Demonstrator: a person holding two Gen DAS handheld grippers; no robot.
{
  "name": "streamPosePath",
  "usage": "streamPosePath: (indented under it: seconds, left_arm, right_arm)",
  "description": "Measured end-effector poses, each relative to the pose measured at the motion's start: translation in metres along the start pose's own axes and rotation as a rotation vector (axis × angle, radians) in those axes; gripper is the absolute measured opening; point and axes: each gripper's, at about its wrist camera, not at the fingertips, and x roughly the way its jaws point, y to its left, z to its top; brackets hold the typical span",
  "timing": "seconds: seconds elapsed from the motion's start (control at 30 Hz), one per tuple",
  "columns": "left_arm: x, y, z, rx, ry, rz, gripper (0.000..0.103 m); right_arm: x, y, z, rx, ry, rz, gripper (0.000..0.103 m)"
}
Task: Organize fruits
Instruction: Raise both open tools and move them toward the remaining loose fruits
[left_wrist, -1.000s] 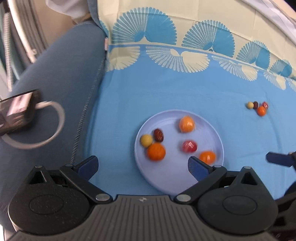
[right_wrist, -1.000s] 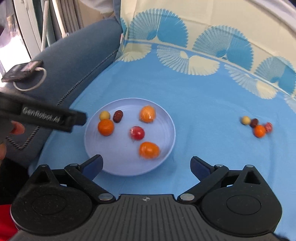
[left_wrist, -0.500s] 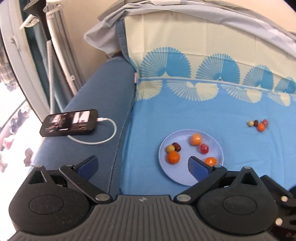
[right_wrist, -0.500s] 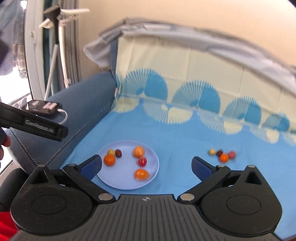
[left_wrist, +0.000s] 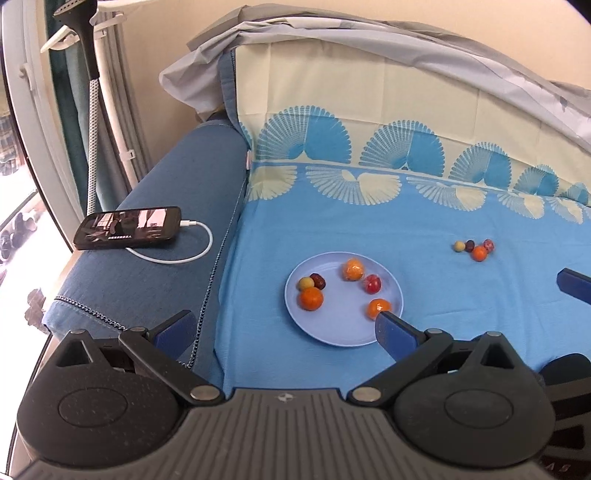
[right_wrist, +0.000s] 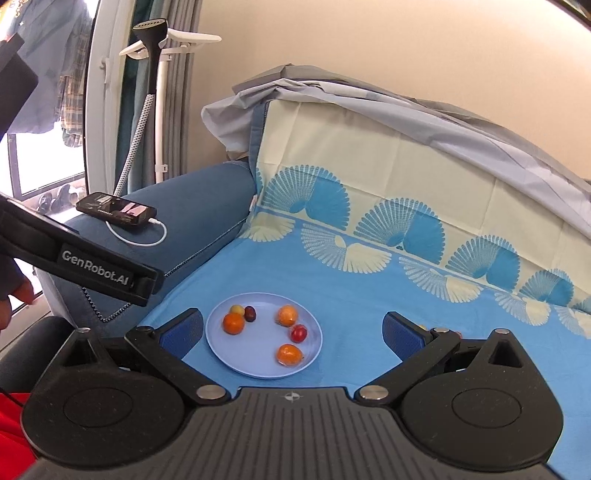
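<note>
A round pale blue plate (left_wrist: 332, 332) sits on a blue sheet (left_wrist: 443, 325) spread over a sofa seat. Everything here is placed relative to that plate.

Six small fruits lie on the plate: a yellow ball (left_wrist: 306, 283) touching a dark plum (left_wrist: 317, 281) at its left side, an orange (left_wrist: 311, 298) just in front of those two, a wrapped orange fruit (left_wrist: 353, 269) toward the back, a red fruit (left_wrist: 372, 284) just right of centre, and another orange fruit (left_wrist: 378, 307) at the near right.

Well to the right of the plate, and farther back, four more small fruits (left_wrist: 475, 248) cluster on the sheet: yellow, dark, orange and red, touching or nearly so.

To the left of the plate runs the dark blue armrest (left_wrist: 166, 229). A phone (left_wrist: 127, 228) lies flat on it, with a white cable (left_wrist: 192, 251) looping from its end.

The left gripper (left_wrist: 284, 326) hovers in front of the plate, its fingers spread wide and holding nothing. The right gripper (right_wrist: 291, 332) also hangs in front of the plate, spread wide and empty, with the plate between its fingers in its own view. Its right finger hides most of the far cluster.
</note>
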Motion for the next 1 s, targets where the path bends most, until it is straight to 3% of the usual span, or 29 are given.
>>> streamPosePath:
  seconds: [0.33, 0.77, 1.0]
  left_arm:
    - [0.012, -0.002, 0.008, -0.020, 0.039, -0.012, 0.103]
    - [0.047, -0.025, 0.017, 0.053, 0.086, -0.017, 0.103]
    - [0.078, -0.055, 0.035, 0.078, 0.158, -0.056, 0.103]
  right_arm:
    - [0.016, -0.012, -0.006, 0.069, 0.049, -0.004, 0.102]
    - [0.045, -0.032, -0.018, 0.151, 0.089, 0.008, 0.102]
    - [0.064, -0.073, -0.029, 0.244, 0.077, -0.094, 0.102]
